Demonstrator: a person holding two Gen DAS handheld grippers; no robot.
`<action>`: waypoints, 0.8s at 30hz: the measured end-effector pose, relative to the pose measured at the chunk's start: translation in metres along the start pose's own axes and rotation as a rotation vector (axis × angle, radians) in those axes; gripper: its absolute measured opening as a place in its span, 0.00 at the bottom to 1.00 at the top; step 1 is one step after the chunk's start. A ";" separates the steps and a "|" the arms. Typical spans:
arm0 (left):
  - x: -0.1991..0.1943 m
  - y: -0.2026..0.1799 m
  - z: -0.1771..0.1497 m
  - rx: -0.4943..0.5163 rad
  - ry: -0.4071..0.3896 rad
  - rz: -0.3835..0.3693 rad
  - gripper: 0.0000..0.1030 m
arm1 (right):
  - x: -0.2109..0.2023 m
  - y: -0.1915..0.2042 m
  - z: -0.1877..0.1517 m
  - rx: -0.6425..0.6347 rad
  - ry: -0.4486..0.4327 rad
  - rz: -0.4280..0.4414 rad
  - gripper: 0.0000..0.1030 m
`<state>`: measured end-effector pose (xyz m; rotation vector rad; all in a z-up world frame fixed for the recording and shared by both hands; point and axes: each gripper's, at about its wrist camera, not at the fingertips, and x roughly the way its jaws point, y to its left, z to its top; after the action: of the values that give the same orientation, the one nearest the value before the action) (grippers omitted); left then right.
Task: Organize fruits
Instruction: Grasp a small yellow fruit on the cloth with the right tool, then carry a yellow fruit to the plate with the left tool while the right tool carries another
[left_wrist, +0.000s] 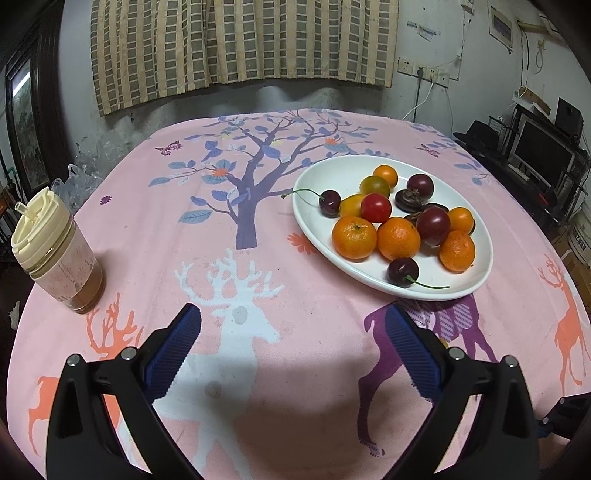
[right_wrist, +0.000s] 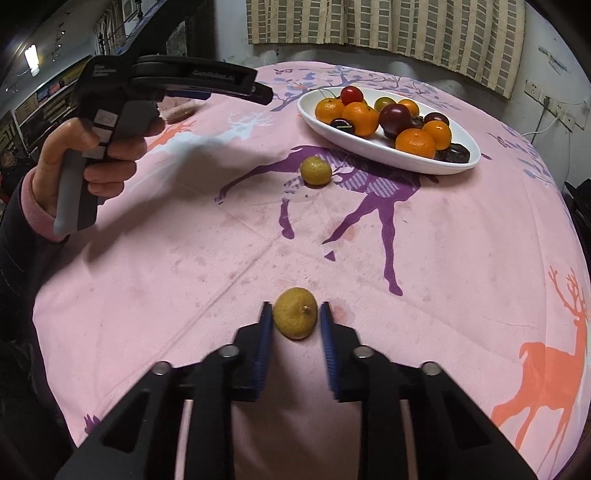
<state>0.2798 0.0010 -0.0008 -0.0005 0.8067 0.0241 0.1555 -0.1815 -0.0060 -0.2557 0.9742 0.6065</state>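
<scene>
A white oval plate (left_wrist: 476, 275) (right_wrist: 417, 164) holds several tangerines, cherries, cherry tomatoes and dark plums. In the right wrist view my right gripper (right_wrist: 294, 314) is shut on a yellow-green longan (right_wrist: 294, 313) low on the pink tablecloth, its blue pads pressing both sides. A second longan (right_wrist: 316, 170) lies on the cloth just in front of the plate. My left gripper (left_wrist: 293, 319) hovers open over the white deer print, nothing between its blue pads; from the right wrist view it is seen at the upper left (right_wrist: 258, 92), held by a hand (right_wrist: 107, 162).
A lidded jar (left_wrist: 61, 254) of brown drink stands at the table's left edge. Checked curtains hang behind the table. Shelves with a monitor (left_wrist: 543, 151) stand to the right. The pink tablecloth (right_wrist: 461, 258) bears deer and tree prints.
</scene>
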 end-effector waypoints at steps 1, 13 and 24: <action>0.000 0.000 0.000 0.000 0.000 -0.001 0.95 | 0.000 -0.003 0.003 0.019 -0.001 0.014 0.23; 0.000 -0.022 -0.010 0.056 0.020 -0.098 0.95 | -0.003 -0.082 0.069 0.358 -0.236 -0.051 0.23; 0.003 -0.083 -0.037 0.235 0.063 -0.364 0.61 | -0.003 -0.094 0.058 0.423 -0.207 -0.066 0.23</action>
<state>0.2570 -0.0825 -0.0288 0.0746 0.8587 -0.4163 0.2495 -0.2320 0.0225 0.1481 0.8668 0.3470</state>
